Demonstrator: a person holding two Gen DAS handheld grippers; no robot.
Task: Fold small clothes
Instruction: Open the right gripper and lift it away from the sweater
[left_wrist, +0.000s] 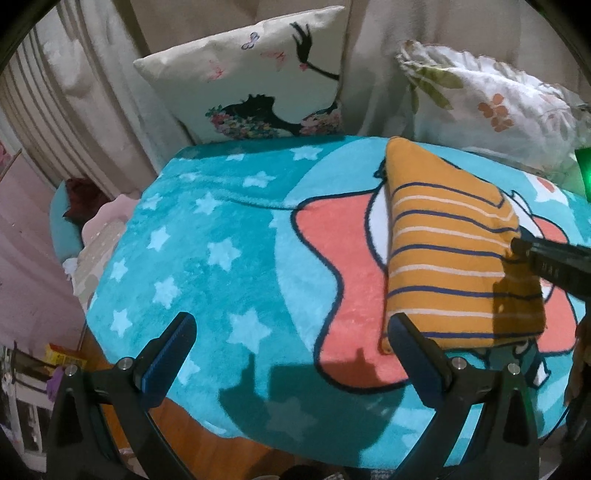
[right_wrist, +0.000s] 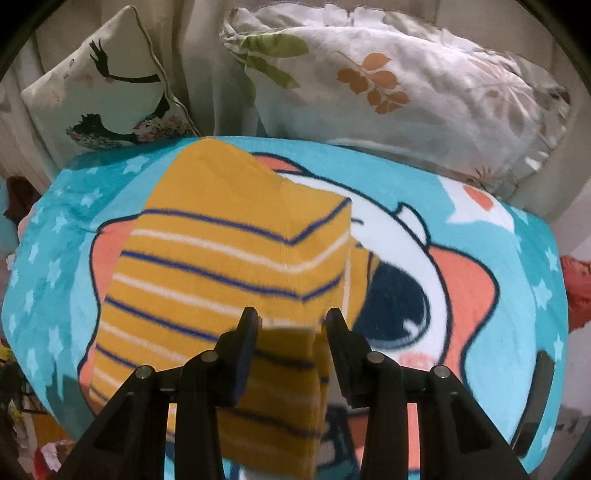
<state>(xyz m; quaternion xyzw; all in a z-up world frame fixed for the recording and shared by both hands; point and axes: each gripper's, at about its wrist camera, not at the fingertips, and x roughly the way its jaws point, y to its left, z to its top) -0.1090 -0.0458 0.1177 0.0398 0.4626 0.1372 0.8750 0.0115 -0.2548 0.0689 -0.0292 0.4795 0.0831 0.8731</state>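
Note:
A small mustard-yellow garment (left_wrist: 447, 254) with navy and white stripes lies partly folded on a turquoise star-print blanket (left_wrist: 207, 236). My left gripper (left_wrist: 291, 328) is open and empty, its right finger (left_wrist: 413, 339) at the garment's near left corner. My right gripper (right_wrist: 291, 325) holds the garment (right_wrist: 221, 258) by a fold of its right edge, lifted and folded over toward the left. The right gripper's tip also shows in the left wrist view (left_wrist: 517, 245) at the garment's right side.
A cushion with a dancer print (left_wrist: 258, 77) and a leaf-print pillow (right_wrist: 388, 81) lean against the beige backrest behind the blanket. The blanket (right_wrist: 517, 295) drops off at its left and near edges, with wood floor (left_wrist: 177, 424) and clutter below.

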